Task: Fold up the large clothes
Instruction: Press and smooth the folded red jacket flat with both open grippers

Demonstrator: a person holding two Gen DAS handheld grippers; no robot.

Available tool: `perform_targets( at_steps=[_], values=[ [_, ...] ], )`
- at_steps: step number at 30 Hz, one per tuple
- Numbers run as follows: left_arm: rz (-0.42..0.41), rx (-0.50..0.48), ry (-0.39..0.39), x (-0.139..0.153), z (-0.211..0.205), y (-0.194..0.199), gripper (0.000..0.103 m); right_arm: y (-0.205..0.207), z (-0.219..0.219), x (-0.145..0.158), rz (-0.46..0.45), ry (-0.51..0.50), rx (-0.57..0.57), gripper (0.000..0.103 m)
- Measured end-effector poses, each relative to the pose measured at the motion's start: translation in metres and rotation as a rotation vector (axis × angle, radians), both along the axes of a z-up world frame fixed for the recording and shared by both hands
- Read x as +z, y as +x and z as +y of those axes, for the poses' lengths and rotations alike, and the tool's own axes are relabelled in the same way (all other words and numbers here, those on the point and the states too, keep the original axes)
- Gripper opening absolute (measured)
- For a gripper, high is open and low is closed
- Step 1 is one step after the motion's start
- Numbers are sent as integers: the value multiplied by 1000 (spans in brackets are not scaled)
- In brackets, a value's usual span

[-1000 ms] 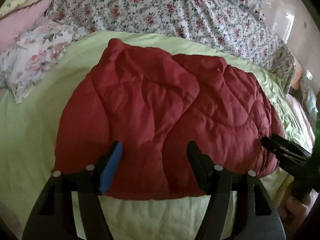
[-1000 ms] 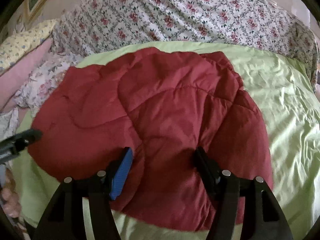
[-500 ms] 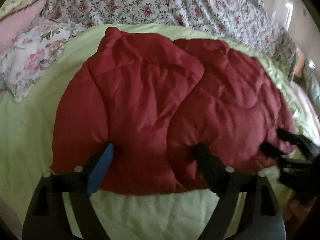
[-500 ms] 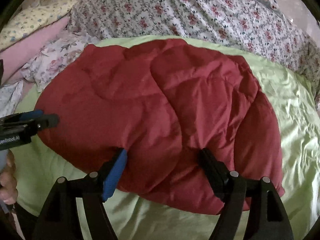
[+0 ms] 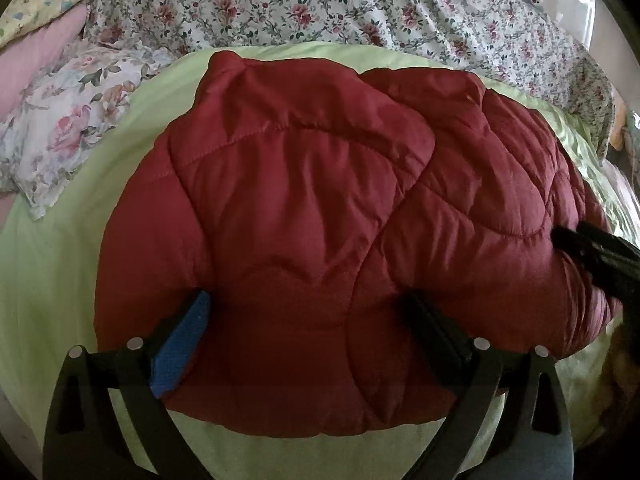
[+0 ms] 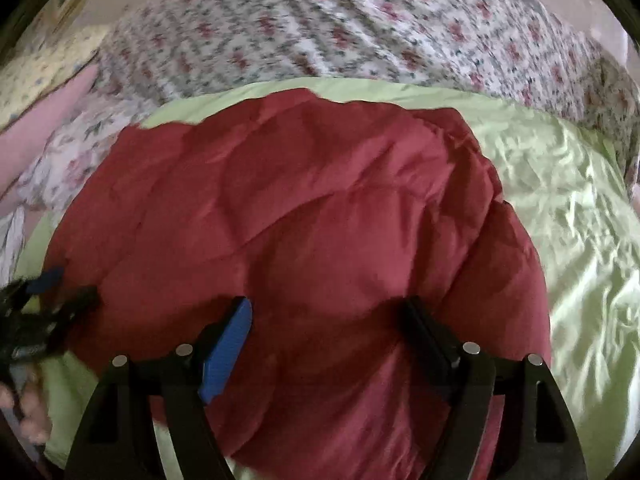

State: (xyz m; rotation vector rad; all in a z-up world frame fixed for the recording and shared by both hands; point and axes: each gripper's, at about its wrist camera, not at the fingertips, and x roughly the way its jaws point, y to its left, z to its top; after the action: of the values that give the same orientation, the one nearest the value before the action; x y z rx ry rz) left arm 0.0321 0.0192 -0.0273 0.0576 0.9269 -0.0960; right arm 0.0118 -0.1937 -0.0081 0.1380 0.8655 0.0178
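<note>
Red quilted jacket (image 5: 304,216) on green-sheeted bed (image 5: 52,280)

No legible text, label, brand, number or sign appears in either wrist view; blur hides any marking on the gripper bodies.

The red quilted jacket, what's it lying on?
The jacket lies on a light green sheet that shows all round it. Whatever is beneath the jacket's middle is covered, so anything tucked under cannot be seen.
</note>
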Motion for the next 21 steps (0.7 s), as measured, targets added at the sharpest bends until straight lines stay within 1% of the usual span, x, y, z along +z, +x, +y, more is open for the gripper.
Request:
perform_targets(
  at_steps=[2, 9, 14, 17, 19, 21],
  values=[
    [-1, 3, 7, -1, -1, 1, 99, 1, -4, -2, -13, 13, -3, 79],
    [-5, 31, 25, 5, -3, 2, 99, -10, -1, -5, -56, -14, 12, 79],
    [-51, 69, 62, 19, -12, 15, 99, -10, -1, -6, -65, -18, 13, 79],
    [-30, 88, 62, 12, -19, 35, 100, -12, -2, -6, -65, -18, 18, 79],
    [-35, 95, 96, 5, -24, 42, 102, -14, -2, -6, -66, -14, 17, 79],
    [-47, 97, 115, 2, -27, 43, 103, -14, -3, -6, -67, -15, 14, 80]
  ],
)
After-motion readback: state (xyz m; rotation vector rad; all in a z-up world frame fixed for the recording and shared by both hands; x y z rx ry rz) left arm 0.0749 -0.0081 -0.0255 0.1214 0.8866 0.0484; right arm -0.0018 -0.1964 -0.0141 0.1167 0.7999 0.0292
